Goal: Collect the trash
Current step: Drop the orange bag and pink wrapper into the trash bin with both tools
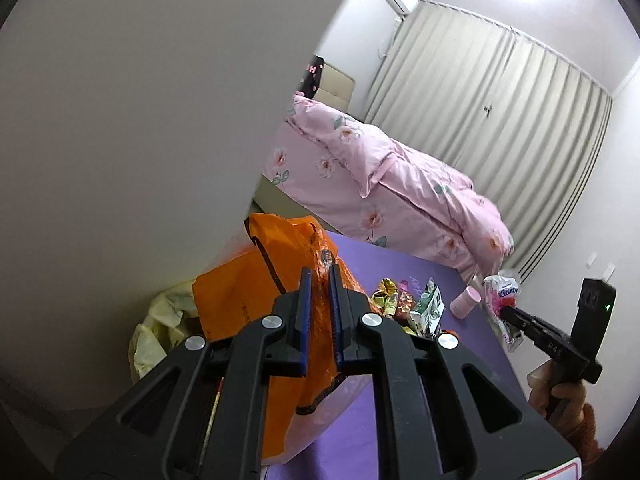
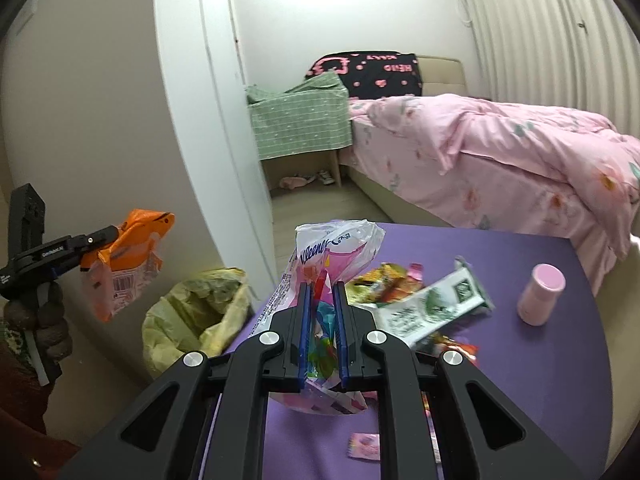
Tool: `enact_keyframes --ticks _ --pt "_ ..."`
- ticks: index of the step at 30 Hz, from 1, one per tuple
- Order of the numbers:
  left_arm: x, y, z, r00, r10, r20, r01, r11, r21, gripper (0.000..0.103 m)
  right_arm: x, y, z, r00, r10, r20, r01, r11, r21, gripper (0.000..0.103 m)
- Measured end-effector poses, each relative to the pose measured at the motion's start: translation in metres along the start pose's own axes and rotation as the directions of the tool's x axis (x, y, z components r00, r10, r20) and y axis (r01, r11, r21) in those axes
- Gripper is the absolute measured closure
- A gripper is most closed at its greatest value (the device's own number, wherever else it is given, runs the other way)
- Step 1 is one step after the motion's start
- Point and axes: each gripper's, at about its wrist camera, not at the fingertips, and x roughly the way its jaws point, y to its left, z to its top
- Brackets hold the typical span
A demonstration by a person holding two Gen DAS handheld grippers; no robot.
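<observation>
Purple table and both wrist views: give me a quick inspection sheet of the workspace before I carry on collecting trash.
Surface: purple round-edged table, partly bare.
Job's things: orange plastic wrapper; clear Kleenex tissue packet; yellow-lined trash bag beside the table.
Clutter: green-white wipes pack, crinkled snack wrappers, pink cylindrical bottle upright, small pink sachet.
Grippers: left tongs shut on the orange wrapper; right tongs shut on the tissue packet.
Cables: nothing seen.
Surroundings: bed with pink floral quilt, beige curtains, green-covered bedside stand.
</observation>
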Motion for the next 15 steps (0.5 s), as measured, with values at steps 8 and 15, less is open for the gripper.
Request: enact_keyframes --ticks 8,15 --pt "0.046 0.046 -0.019 0.993 -0.099 -0.069 0.085 0.979 -0.185 0.095 0.029 0.019 -0.004 0.998 0.007 -0.055 -0.009 1.0 -0.028 0.091" --pt "0.112 0.064 -0.063 0.955 0.129 -0.268 -0.15 0.987 -0.057 0.095 0.047 0.018 -0.014 0.995 -0.015 -0.099 0.011 0.999 -0.046 0.091"
